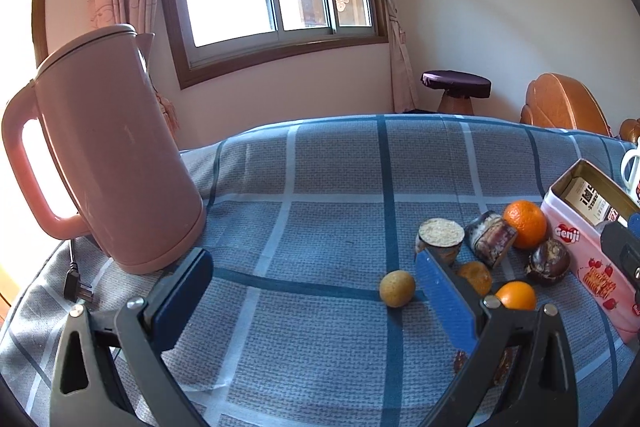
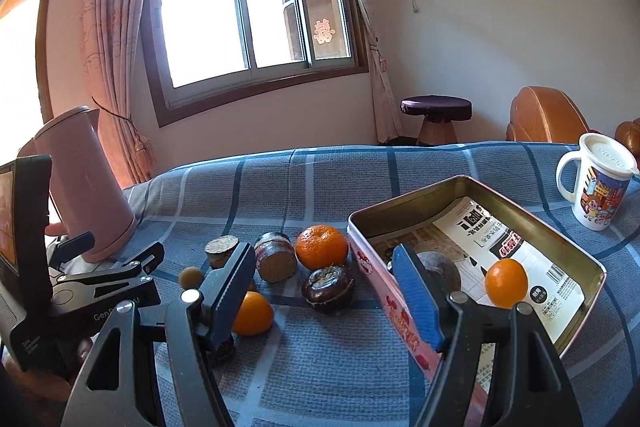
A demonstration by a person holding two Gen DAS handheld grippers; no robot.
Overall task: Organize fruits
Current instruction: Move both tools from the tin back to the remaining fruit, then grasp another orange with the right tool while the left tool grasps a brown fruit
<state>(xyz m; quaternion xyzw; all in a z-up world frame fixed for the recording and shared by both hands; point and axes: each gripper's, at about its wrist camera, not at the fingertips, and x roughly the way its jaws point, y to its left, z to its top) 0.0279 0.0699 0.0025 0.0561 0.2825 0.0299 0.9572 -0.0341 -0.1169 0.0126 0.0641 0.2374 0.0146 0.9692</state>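
Observation:
Loose fruit lies on the blue checked cloth: a large orange (image 2: 322,246), a dark purple round fruit (image 2: 328,289), a small orange (image 2: 252,313), a tan longan-like ball (image 1: 397,287) and two cut brown cylinders (image 2: 276,257). The open pink tin (image 2: 476,183) holds a small orange (image 2: 506,283) and a dark round fruit (image 2: 440,269). My right gripper (image 2: 322,255) hovers open and empty, its right pad over the tin's near-left corner. Left of the fruit, my left gripper (image 1: 312,259) is open and empty, the tan ball lying just inside its right finger.
A pink kettle (image 1: 108,155) with its cord and plug (image 1: 78,287) stands at the left of the table. A lidded white mug (image 2: 596,183) stands behind the tin at the right. A stool (image 2: 436,115) and wooden chairs (image 2: 544,115) are beyond the far edge.

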